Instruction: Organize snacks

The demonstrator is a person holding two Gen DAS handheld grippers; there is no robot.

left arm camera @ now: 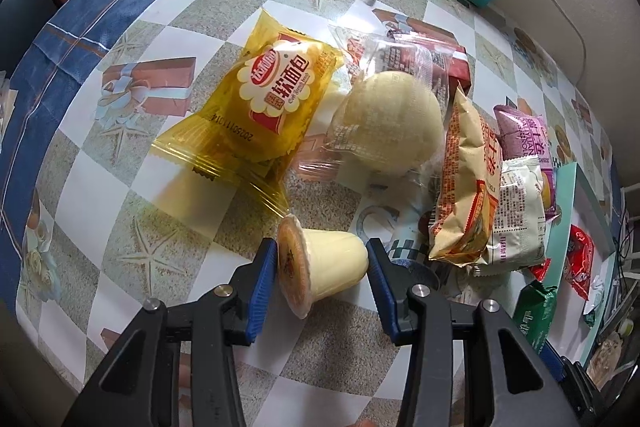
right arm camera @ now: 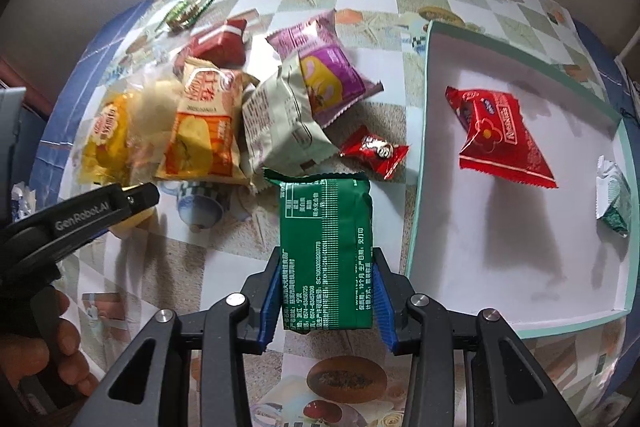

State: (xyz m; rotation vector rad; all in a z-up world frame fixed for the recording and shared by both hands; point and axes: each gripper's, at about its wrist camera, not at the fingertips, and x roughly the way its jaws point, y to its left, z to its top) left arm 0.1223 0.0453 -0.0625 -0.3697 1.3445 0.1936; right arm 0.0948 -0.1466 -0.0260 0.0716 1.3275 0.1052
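The left tool (left arm camera: 322,263) clamps a smooth, pale jelly cup (left arm camera: 320,263) lying sideways, near the snack pile on the patterned desk (left arm camera: 132,239). The right tool (right arm camera: 326,287) grips a crinkly green packet (right arm camera: 327,251), left of the shallow mint-rimmed tray (right arm camera: 418,187) holding 1 glossy red packet (right arm camera: 500,137).

The tablecloth (left arm camera: 132,155) looks like wipe-clean vinyl, smooth with a soft sheen. The yellow bread wrapper (left arm camera: 256,99) is see-through glossy film, crinkly at the seals. The jelly cup (left arm camera: 320,263) is smooth translucent plastic with a shiny foil-like lid. The green biscuit packet (right arm camera: 328,247) is glossy printed film, same for the red candy pack (right arm camera: 500,139) at 2 o'clock from it. The shallow box (right arm camera: 420,167) looks like matt cardboard. Gripper pads (right arm camera: 269,307) are ribbed blue rubbery stuff on matt black plastic arms.
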